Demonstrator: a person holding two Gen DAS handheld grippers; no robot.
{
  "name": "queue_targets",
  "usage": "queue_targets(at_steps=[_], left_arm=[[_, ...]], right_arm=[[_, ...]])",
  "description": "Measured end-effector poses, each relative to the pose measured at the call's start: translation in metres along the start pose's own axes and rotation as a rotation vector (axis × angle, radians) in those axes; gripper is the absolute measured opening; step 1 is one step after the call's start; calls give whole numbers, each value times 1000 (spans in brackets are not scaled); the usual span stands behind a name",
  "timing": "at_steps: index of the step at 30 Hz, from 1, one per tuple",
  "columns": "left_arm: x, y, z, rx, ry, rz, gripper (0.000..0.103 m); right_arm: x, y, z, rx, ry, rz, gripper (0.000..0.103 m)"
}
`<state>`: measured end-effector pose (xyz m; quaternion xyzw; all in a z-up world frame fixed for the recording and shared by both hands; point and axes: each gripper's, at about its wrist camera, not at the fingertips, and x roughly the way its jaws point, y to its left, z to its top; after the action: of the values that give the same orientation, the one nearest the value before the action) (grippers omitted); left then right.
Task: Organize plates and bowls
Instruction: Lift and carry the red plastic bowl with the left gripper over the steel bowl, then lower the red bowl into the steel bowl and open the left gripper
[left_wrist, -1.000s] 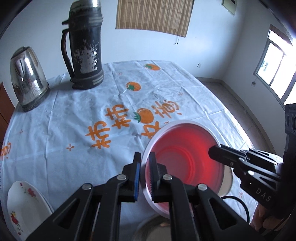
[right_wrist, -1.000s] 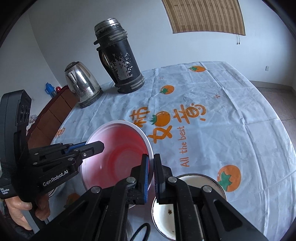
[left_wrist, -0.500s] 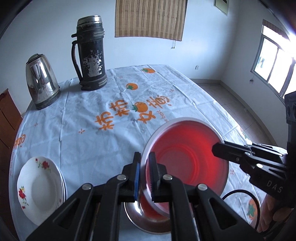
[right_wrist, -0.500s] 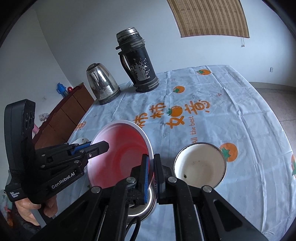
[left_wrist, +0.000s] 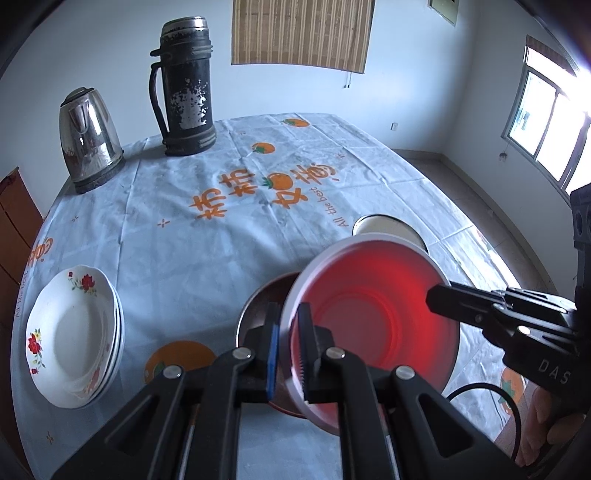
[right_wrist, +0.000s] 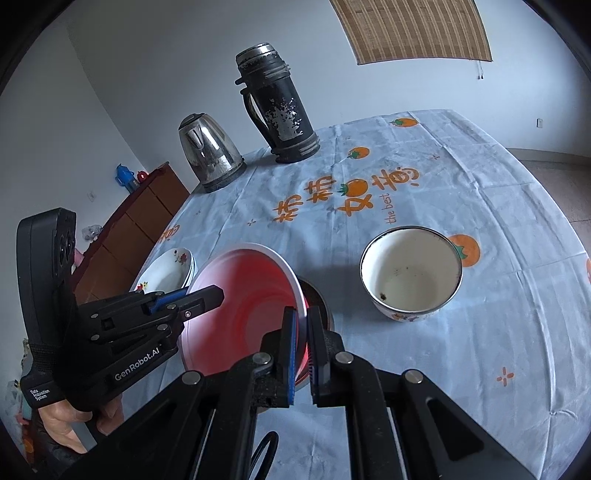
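Note:
A red plastic bowl with a white rim (left_wrist: 373, 314) (right_wrist: 243, 302) hangs tilted in the air above a metal bowl (left_wrist: 264, 301) (right_wrist: 319, 299) on the table. My left gripper (left_wrist: 288, 328) is shut on its left rim and my right gripper (right_wrist: 302, 332) is shut on its right rim. Each gripper shows in the other's view, the right one (left_wrist: 439, 295) and the left one (right_wrist: 212, 295). A white enamel bowl (right_wrist: 412, 273) (left_wrist: 384, 227) stands to the right. A stack of white floral plates (left_wrist: 72, 332) (right_wrist: 171, 266) lies at the left.
A black thermos (left_wrist: 184, 88) (right_wrist: 277, 107) and a steel kettle (left_wrist: 88, 136) (right_wrist: 208, 151) stand at the back of the table on the orange-print tablecloth (left_wrist: 229, 236). A wooden cabinet (right_wrist: 140, 218) stands to the left of the table.
Both grippers have lifted the red bowl up and back from the table. The metal bowl under it, the enamel bowl and the plate stack have come into view.

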<state>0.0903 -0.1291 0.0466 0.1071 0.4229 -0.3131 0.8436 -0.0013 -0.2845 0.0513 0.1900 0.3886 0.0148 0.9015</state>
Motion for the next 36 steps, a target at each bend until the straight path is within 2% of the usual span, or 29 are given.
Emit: queue_targets(at_steps=[12,25,36], left_arm=[[13,-4,-7,-11,7,39,8],[28,4,-9,-35,32,67,9],[47,8,-17,-61,62,63,9]], right_arm=[[8,-6,-12,26,-17,-3,6],[27,-9,-12,42,10,3,7],[45,-9,-17,18,18,-46,7]])
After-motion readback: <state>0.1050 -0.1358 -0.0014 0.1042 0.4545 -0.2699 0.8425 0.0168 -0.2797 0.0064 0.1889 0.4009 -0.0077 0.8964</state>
